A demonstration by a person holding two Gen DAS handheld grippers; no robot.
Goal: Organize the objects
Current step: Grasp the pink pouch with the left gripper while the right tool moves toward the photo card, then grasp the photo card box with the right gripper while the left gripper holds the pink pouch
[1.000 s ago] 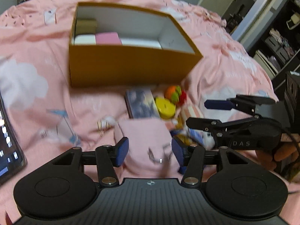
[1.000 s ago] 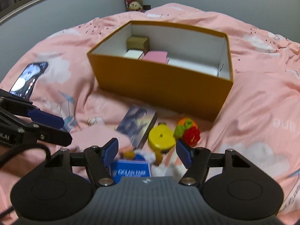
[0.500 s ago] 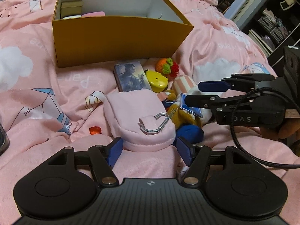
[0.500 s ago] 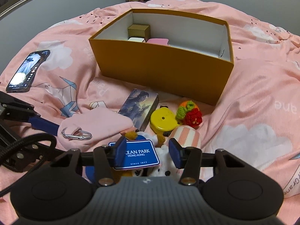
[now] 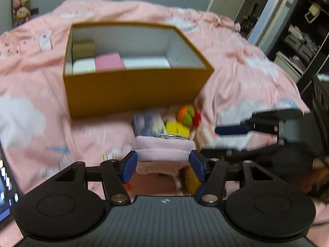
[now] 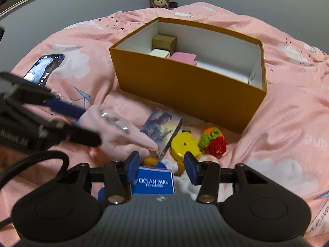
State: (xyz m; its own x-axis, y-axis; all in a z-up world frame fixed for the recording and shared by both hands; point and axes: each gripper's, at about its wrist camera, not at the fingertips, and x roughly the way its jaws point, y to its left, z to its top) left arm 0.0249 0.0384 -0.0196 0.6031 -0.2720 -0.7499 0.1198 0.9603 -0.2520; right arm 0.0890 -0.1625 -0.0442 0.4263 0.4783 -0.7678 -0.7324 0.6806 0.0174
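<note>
My left gripper (image 5: 163,162) has a pink pouch (image 5: 162,148) with a metal carabiner between its blue pads. Its jaws are closing and the pads press on the pouch's sides. In the right wrist view the pouch (image 6: 123,135) hangs from the left gripper (image 6: 91,125) just above the bed. My right gripper (image 6: 161,165) is low over the pile and shut on a plush toy (image 6: 185,181) with a blue "Ocean Park" tag (image 6: 153,182). An orange-yellow open box (image 6: 185,90) stands behind the pile, with small brown, white and pink boxes inside.
On the pink bedspread in front of the box lie a picture card box (image 6: 162,125), a yellow round tape measure (image 6: 184,144) and crocheted fruit (image 6: 213,140). A lit phone (image 6: 44,68) lies at the left. Shelves (image 5: 298,41) stand beyond the bed's right side.
The left jaws opened around the pink pouch, then closed on it and raised it off the bed. The right jaws narrowed onto the plush toy with the blue tag.
</note>
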